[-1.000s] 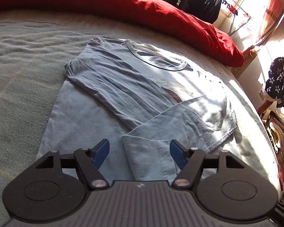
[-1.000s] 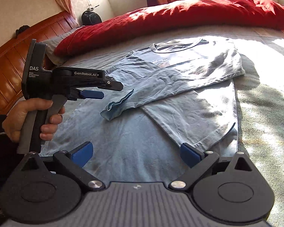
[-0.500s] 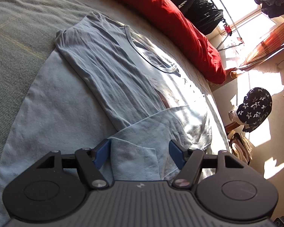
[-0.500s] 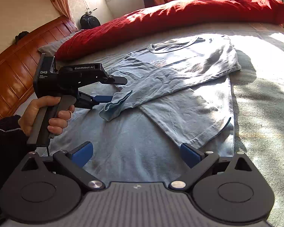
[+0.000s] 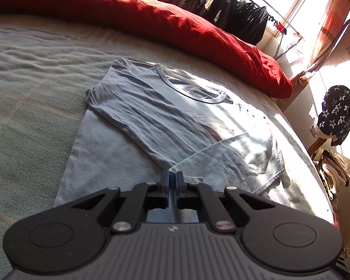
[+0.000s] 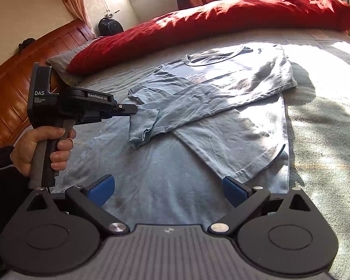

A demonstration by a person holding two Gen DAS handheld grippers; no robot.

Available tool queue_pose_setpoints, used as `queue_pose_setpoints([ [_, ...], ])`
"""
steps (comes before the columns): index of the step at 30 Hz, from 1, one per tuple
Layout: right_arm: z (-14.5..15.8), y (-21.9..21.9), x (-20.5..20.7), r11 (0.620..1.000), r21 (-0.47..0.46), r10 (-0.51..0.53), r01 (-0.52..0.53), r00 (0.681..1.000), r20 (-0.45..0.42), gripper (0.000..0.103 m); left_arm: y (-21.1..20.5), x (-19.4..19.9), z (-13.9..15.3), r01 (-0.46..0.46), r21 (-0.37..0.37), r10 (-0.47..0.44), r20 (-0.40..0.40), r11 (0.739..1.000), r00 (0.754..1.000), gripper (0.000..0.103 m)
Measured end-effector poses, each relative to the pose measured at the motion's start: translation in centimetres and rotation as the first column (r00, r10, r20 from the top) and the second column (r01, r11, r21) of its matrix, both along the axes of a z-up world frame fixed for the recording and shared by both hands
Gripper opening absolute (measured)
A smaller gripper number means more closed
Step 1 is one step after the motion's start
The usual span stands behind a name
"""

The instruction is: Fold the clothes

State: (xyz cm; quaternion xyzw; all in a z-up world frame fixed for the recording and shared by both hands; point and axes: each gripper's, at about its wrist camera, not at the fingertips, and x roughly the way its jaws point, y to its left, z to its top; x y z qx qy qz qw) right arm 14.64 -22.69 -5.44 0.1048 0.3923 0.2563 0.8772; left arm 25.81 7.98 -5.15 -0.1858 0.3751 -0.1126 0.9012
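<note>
Nearest in the right wrist view, the right gripper [image 6: 168, 190] hovers over the lower body of the light blue T-shirt [image 6: 165, 182] with its fingers [image 6: 233, 190] spread wide and nothing between them, probably waiting near the hem for its own turn. Just beyond, to the left, a hand [image 6: 38, 148] holds the left gripper [image 5: 173, 183], whose fingers [image 5: 166, 186] have just been closing and now stand pressed together on the cuff of the sleeve [image 6: 141, 128], which hangs from the tips in a small drooping fold. That pinch looks meant to carry the sleeve, already laid slantwise across the chest, so the shirt narrows before it is folded lengthwise. The shirt itself lies flat, front up, on the grey-green bed cover [image 5: 30, 107], its collar [image 5: 191, 91] towards the far side and its right sleeve [image 6: 280, 77] in strong sunlight. Behind the collar a red duvet [image 6: 221, 16] is bunched along the bed, pushed clear of the working area. Farther off stand a wooden headboard [image 6: 14, 93] and a clothes rack [image 5: 242, 16] by the window.
</note>
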Motion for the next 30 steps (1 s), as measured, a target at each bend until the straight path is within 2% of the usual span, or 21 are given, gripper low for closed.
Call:
queue_pose_setpoints([
  [4,-0.1,0.2,0.1,1.000,0.008,0.003,-0.003,1.000,-0.004,0.100,1.8,-1.1,1.3,-0.014,-0.007,0.014,0.025,1.000,1.000,0.002],
  [7,-0.1,0.6,0.1,1.000,0.008,0.011,-0.011,1.000,-0.004,0.100,3.0,-1.2,0.8,-0.036,-0.064,0.035,-0.003,0.997,0.999,0.003],
  [11,-0.2,1.1,0.0,1.000,0.007,0.019,-0.019,1.000,-0.006,0.100,2.9,-0.2,-1.0,-0.031,-0.135,0.021,-0.075,0.990,0.997,0.019],
  [13,-0.2,1.1,0.0,1.000,0.001,0.019,-0.019,1.000,-0.008,0.100,2.4,0.5,-1.9,-0.029,-0.157,0.012,-0.108,0.987,0.994,0.020],
  [16,-0.2,0.8,-0.1,1.000,-0.002,0.010,-0.010,1.000,-0.010,0.100,1.4,1.9,-3.3,-0.034,-0.159,0.010,-0.150,0.987,0.989,0.038],
  [19,-0.1,0.3,0.0,1.000,-0.001,-0.002,0.002,1.000,-0.010,0.101,0.8,2.8,-4.1,-0.039,-0.171,0.014,-0.148,0.985,0.989,0.045],
  [21,-0.2,0.1,0.0,1.000,-0.003,-0.006,0.006,1.000,-0.011,0.101,0.4,3.3,-4.2,-0.029,-0.176,0.004,-0.140,0.984,0.990,0.056],
  [22,-0.3,0.0,0.1,1.000,-0.002,-0.009,0.009,1.000,-0.014,0.101,0.1,3.4,-4.2,-0.022,-0.170,-0.002,-0.138,0.985,0.990,0.056],
  [23,-0.4,0.0,0.2,1.000,-0.001,-0.011,0.011,1.000,-0.017,0.101,-0.1,3.6,-4.2,-0.014,-0.164,-0.008,-0.136,0.986,0.991,0.053],
  [24,-0.5,-0.1,0.2,1.000,0.000,-0.013,0.013,1.000,-0.020,0.101,-0.4,3.6,-4.0,-0.006,-0.141,-0.013,-0.132,0.990,0.991,0.045],
  [25,-0.6,0.0,0.2,1.000,0.002,-0.012,0.012,1.000,-0.022,0.101,-0.7,3.5,-3.9,0.006,-0.112,-0.021,-0.129,0.994,0.991,0.032],
  [26,-0.6,0.0,0.2,1.000,0.003,-0.009,0.009,1.000,-0.023,0.101,-0.9,3.5,-3.9,0.026,-0.092,-0.039,-0.138,0.995,0.990,0.004],
  [27,-0.7,0.1,0.2,1.000,0.003,-0.006,0.006,1.000,-0.023,0.101,-1.0,3.3,-3.8,0.033,-0.090,-0.046,-0.139,0.995,0.989,0.003],
  [30,-0.6,0.2,0.1,1.000,0.004,-0.003,0.003,1.000,-0.020,0.101,-0.7,2.1,-2.5,0.033,-0.082,-0.040,-0.074,0.996,0.996,0.003],
])
